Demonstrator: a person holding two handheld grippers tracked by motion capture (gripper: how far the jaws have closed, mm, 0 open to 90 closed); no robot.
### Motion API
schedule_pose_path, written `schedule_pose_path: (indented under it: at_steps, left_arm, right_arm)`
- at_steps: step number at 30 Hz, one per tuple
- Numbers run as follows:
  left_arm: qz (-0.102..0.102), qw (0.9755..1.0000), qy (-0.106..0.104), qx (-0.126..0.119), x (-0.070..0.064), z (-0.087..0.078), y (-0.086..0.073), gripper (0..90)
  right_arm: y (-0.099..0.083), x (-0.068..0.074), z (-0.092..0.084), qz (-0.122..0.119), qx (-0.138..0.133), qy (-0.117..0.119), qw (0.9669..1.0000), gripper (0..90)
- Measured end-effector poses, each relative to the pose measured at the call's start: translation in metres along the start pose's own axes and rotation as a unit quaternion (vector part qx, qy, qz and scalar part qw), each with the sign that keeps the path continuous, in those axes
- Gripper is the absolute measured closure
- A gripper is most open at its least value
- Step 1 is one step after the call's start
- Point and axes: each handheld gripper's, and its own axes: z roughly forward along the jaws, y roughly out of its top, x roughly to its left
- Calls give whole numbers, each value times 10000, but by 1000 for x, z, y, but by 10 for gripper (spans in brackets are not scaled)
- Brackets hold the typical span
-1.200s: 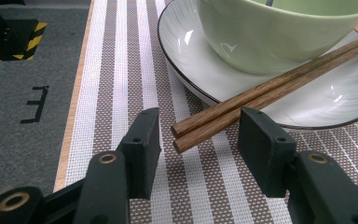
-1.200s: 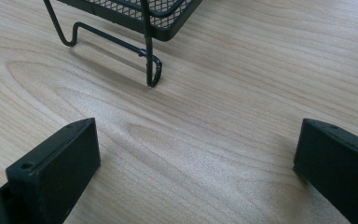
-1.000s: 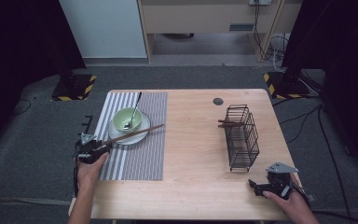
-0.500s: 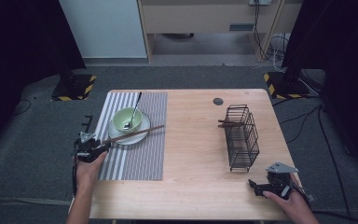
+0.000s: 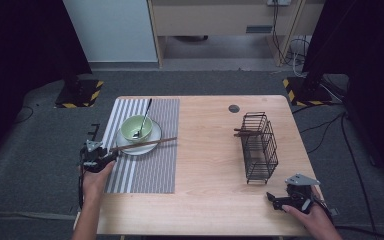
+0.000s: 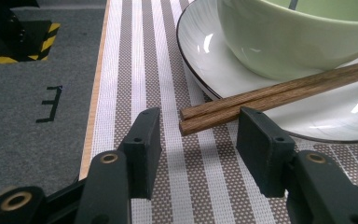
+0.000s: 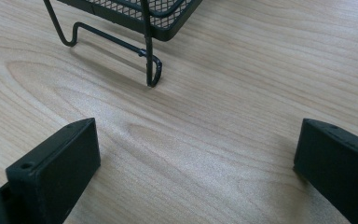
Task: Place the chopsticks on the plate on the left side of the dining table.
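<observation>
Jaws of the left gripper [image 5: 100, 156], lower left in the high view, stand half open around the chopsticks [image 5: 145, 144] resting on the plate [image 5: 155, 134]; the right gripper [image 5: 282, 202], lower right, gapes empty near the wire basket [image 5: 260, 150]. In the left gripper view the chopsticks' [image 6: 261, 95] tips lie between the pads, untouched, so closing off-centre could pinch one stick and roll the other away. In the right gripper view the jaws stand wide over bare surface [image 7: 214, 130].

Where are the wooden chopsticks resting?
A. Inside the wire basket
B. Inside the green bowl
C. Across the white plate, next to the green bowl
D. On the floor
C: the wooden chopsticks lie across the rim of the white plate, just beside the green bowl, with their ends poking out over the striped placemat.
</observation>
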Motion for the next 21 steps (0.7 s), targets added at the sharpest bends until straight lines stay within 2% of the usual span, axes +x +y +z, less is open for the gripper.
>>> schedule_pose_path:
  at_steps: [14, 21]
  left_arm:
    - [52, 9999, 84, 90, 2, 1, -6, 535]
    - [75, 10000, 59, 22, 3, -1, -5, 559]
  right_arm:
    - [0, 0, 0, 2, 1, 2, 10000, 4]
    - [0, 0, 0, 3, 3, 1, 10000, 4]
